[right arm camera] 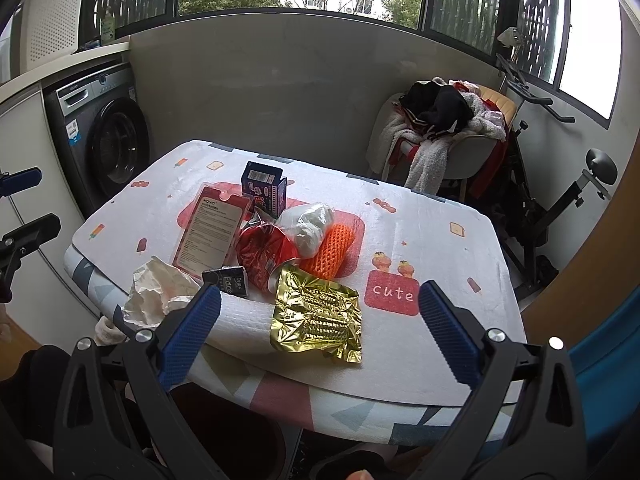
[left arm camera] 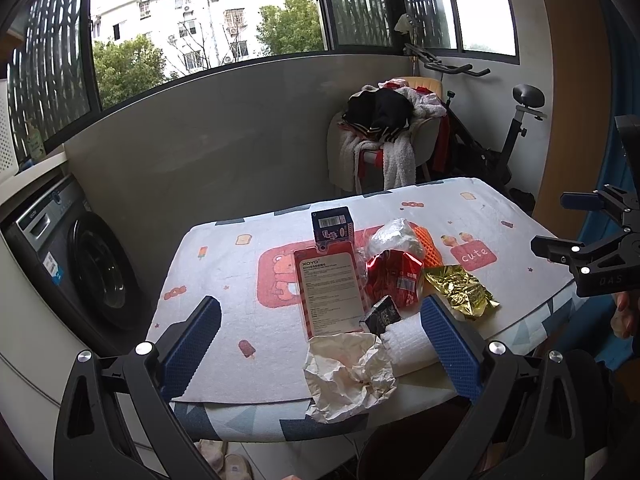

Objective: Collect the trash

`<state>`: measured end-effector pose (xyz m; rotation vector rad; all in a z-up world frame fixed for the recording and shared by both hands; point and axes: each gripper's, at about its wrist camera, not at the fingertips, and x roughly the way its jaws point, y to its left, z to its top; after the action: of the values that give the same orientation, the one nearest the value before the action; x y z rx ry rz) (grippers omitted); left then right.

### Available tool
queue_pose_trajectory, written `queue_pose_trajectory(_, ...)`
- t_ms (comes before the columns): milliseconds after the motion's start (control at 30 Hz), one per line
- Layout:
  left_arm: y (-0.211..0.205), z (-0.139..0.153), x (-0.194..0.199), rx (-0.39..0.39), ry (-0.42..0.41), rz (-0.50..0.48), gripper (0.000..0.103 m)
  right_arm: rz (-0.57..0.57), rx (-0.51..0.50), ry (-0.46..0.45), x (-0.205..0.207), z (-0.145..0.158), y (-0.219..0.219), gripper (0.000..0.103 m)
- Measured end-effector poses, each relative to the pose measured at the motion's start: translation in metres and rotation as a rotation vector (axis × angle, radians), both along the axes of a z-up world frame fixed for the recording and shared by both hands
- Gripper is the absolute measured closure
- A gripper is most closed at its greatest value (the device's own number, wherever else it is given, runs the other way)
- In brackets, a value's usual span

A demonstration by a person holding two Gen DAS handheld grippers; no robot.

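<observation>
Balcony laundry corner, small table (right arm camera: 460,248) under a cartoon-print cloth. Heaped mid-table, one of each: crumpled white paper (left arm camera: 348,372) at the near edge, between and just ahead of the left gripper (left arm camera: 320,352) pads, nearer the right-hand pad; gold foil wrapper (right arm camera: 318,326) lying between the right gripper (right arm camera: 320,336) pads, closer to the left-hand one, untouched. Both grippers spread wide, holding nothing. Behind the paper, white foam sheet (right arm camera: 240,316) with a small black box (right arm camera: 226,280) touching it; then a crushed red wrapper (right arm camera: 266,254), red blister card (right arm camera: 214,232), orange foam net (right arm camera: 330,250), clear plastic bag (right arm camera: 310,224), dark blue carton (right arm camera: 264,188) standing upright at the back. Further out: one washing machine (right arm camera: 108,144) on the left, one chair piled with clothes (right arm camera: 440,136), one exercise bike (right arm camera: 560,184) at the right.
</observation>
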<state>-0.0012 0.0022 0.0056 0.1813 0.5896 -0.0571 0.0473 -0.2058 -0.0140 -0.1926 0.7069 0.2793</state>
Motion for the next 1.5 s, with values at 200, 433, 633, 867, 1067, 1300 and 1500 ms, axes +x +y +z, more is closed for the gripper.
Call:
queue_pose_trajectory(200,0.0,0.0,0.0,0.0,0.0,0.0,0.005,-0.001,-0.002,0.0,0.0,0.0,0.0,0.006)
queue_pose_trajectory(433,0.0,0.001,0.0,0.001,0.0,0.0,0.005,0.0,-0.003,0.0,-0.001,0.0,0.0,0.006)
queue_pose_trajectory(633,0.0,0.001,0.0,0.001,0.0,0.001,0.005,-0.002,-0.003,-0.001,-0.001,0.0,0.0,0.006)
queue_pose_trajectory(867,0.0,0.0,0.0,0.001,-0.001,0.0,0.005,-0.001,-0.005,-0.001,-0.001,0.001,0.001,0.006)
queue_pose_trajectory(1067,-0.001,0.0,0.0,0.003,0.0,0.001,0.005,-0.004,-0.007,-0.001,-0.002,-0.003,-0.004,0.006)
queue_pose_trajectory(1300,-0.002,-0.003,-0.004,0.002,0.0,0.0,0.005,-0.011,-0.009,0.002,-0.002,-0.006,-0.012,0.006)
queue_pose_trajectory(1500,0.002,-0.015,-0.003,-0.009,0.006,0.003,0.005,-0.019,0.023,0.017,0.0,-0.013,-0.015,0.006)
